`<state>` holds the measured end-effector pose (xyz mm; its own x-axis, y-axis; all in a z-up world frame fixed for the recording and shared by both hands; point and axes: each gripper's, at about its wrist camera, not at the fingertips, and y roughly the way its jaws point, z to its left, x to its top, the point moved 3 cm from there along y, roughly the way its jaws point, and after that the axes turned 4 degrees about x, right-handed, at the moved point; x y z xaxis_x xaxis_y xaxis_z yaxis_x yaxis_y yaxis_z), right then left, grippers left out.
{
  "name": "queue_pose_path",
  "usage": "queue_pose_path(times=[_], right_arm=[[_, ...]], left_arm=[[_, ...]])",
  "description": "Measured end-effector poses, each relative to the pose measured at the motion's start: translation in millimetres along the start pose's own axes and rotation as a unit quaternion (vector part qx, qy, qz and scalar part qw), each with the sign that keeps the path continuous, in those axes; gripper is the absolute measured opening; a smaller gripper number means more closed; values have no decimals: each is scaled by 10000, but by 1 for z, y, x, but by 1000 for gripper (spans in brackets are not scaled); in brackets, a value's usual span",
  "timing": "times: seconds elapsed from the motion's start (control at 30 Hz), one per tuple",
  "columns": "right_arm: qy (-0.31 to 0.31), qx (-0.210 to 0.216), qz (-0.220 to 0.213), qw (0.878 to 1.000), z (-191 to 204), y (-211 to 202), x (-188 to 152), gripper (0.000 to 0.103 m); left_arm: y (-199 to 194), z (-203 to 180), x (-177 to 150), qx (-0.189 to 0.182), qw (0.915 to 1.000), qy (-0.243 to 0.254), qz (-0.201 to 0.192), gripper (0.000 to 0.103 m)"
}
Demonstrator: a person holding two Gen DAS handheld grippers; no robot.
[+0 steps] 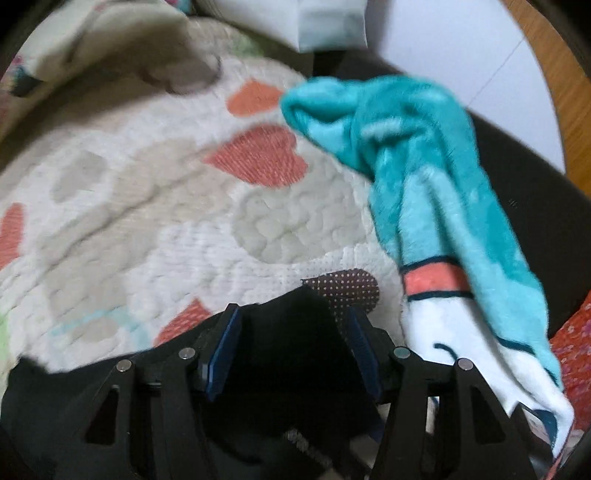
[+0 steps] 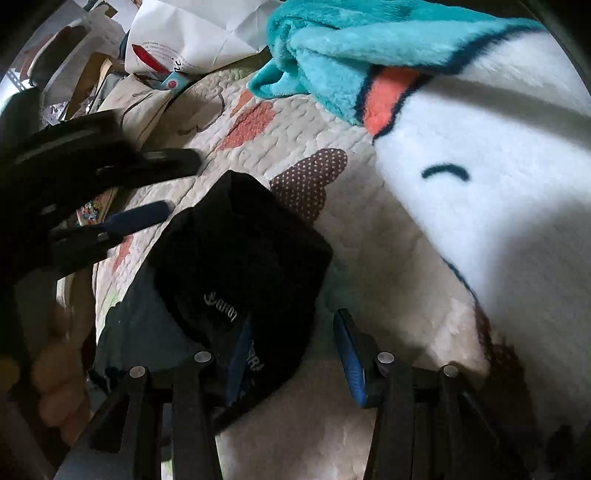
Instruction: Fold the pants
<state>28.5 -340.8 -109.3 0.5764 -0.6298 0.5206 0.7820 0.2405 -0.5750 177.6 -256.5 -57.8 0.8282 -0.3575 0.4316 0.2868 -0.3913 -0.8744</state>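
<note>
The black pants [image 2: 236, 258] lie folded into a compact bundle on the quilt, white lettering facing up. My right gripper [image 2: 293, 317] hovers open at the bundle's near right edge. Its left pad [image 2: 238, 354] is over the fabric and its right pad [image 2: 349, 354] is over bare quilt, neither pressing. My left gripper [image 2: 181, 182] reaches in from the left, open, with its fingertips just beyond the bundle's far left corner and nothing between them. In the left wrist view the left gripper [image 1: 293, 314] points steeply down, and the pants [image 1: 295, 369] show as a dark mass under and between its fingers.
A quilt [image 1: 147, 221] with heart patches covers the bed. A teal and white plush blanket [image 1: 424, 166] [image 2: 480, 184] is heaped along the right side, close to the pants. Bags and clutter [image 2: 192, 33] crowd the far left. A person's hand [image 2: 55, 369] holds the left gripper.
</note>
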Motion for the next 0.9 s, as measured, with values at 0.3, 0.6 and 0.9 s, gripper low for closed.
queue_pose_path(times=[0.3, 0.6, 0.9], right_arm=[[-92, -313, -216, 9992, -1, -6, -2, 55], [84, -500, -380, 9980, -7, -15, -6, 76], [-293, 80, -221, 9993, 16, 6, 12, 33]], left_arm=[[31, -12, -3, 579, 9950, 792, 167, 46], [26, -8, -9, 667, 9948, 767, 31, 37], [17, -10, -10, 738, 9945, 731, -102, 27]])
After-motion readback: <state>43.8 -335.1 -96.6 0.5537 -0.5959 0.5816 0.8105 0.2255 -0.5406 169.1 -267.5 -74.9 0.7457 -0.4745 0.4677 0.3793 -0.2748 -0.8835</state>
